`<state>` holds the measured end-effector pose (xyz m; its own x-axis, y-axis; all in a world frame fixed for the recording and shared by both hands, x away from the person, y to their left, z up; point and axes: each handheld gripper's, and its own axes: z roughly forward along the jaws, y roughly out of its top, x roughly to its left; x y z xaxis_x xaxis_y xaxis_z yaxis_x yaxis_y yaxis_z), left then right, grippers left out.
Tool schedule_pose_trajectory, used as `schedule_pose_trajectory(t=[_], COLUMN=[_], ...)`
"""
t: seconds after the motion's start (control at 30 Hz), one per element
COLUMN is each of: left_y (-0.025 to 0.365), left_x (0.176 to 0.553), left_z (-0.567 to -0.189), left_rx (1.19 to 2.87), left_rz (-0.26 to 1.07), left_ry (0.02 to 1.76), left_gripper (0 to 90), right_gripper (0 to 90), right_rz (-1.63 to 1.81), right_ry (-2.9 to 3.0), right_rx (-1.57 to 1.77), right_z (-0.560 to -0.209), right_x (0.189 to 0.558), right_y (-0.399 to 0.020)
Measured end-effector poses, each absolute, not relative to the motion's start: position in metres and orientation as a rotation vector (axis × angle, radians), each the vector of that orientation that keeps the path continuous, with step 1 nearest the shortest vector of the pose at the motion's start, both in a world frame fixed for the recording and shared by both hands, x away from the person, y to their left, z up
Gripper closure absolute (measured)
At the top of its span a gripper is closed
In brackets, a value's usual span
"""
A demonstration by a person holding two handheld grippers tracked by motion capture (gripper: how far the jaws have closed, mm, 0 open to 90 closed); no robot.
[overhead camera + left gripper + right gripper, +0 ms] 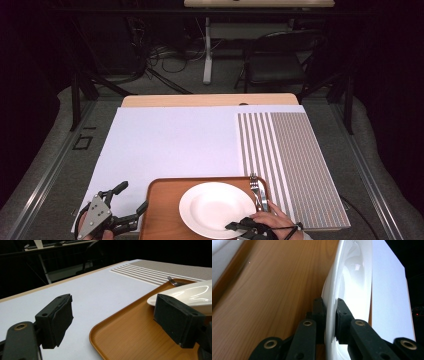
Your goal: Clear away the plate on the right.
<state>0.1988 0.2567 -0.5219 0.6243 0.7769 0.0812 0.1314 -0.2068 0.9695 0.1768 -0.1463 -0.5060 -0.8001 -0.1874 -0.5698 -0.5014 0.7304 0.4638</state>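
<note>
A white plate (216, 207) sits on a wooden tray (162, 210) at the table's near edge. A metal fork (256, 190) lies on the tray, right of the plate. My right gripper (232, 226) is shut on the plate's near rim; in the right gripper view its two pads clamp the rim of the plate (357, 282) above the tray (274, 290). My left gripper (133, 196) stands open at the tray's left edge. In the left gripper view one jaw is over the white sheet and the other over the tray (130, 325), close to the plate (190, 293).
A white sheet (170, 145) covers most of the table. A striped placemat (290, 160) lies at the right, touching the tray's right side. The wooden table edge (210, 100) runs along the back, with a dark chair (275, 60) beyond it.
</note>
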Motion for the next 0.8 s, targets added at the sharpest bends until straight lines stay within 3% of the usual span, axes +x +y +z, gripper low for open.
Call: schedule_pose_trajectory(t=[0.8], left_y=[0.257], left_x=[0.199], left_z=[-0.522], left_rx=[1.703], left_rz=[0.705], left_ry=[0.752], left_gripper=[15.2], right_gripper=[80.3], right_rz=[0.850], right_ry=[2.433], right_rx=[-0.590], right_z=[-0.521], right_x=[0.174], right_y=[-0.132])
